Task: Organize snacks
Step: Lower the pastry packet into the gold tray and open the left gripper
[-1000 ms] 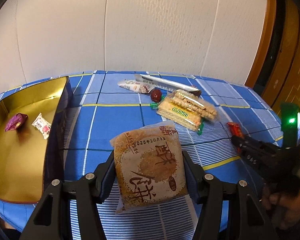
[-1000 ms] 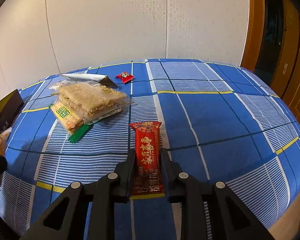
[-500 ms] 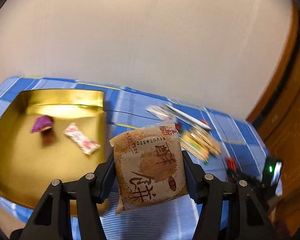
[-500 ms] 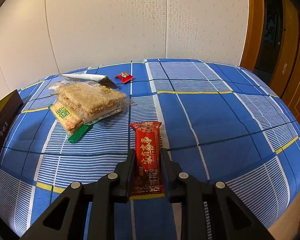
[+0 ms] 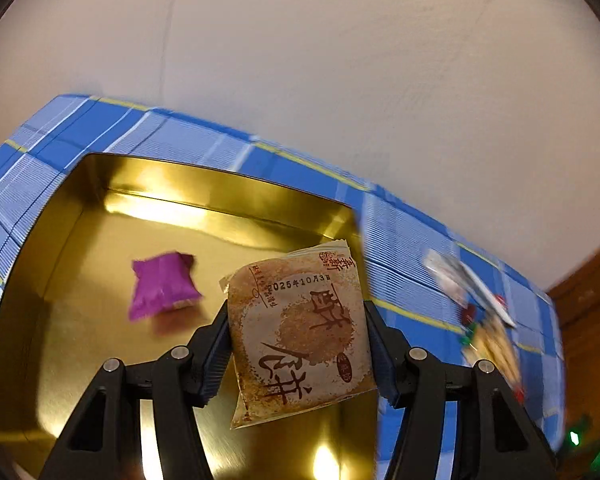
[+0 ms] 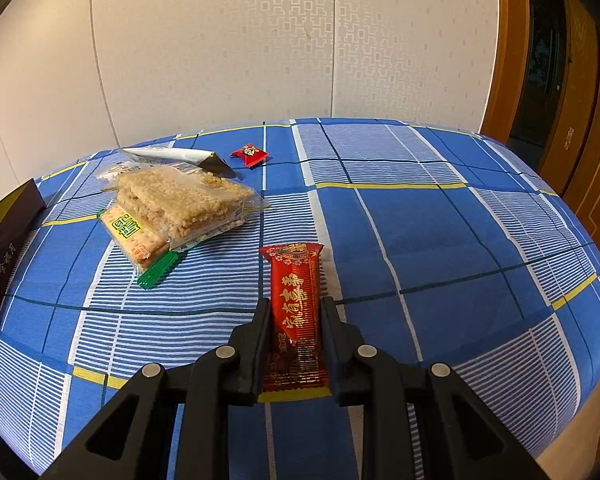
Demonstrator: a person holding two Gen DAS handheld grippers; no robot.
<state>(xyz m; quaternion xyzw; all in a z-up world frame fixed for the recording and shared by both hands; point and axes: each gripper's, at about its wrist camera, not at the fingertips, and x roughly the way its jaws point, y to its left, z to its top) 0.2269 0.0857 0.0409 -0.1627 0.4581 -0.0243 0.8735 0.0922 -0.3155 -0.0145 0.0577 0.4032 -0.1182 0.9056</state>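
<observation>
The left gripper pinches the pastry packet by its side edges, lower centre, above the gold box; likely light and crumbly. The right gripper clamps the slippery-looking red bar mid-length, bottom centre.

In front of me stands a table under a blue checked tablecloth with white stripes and yellow lines. Behind it runs a pale wall of panels with a faint embossed pattern. To my right I see a warm brown wooden door frame and a wooden door.
</observation>
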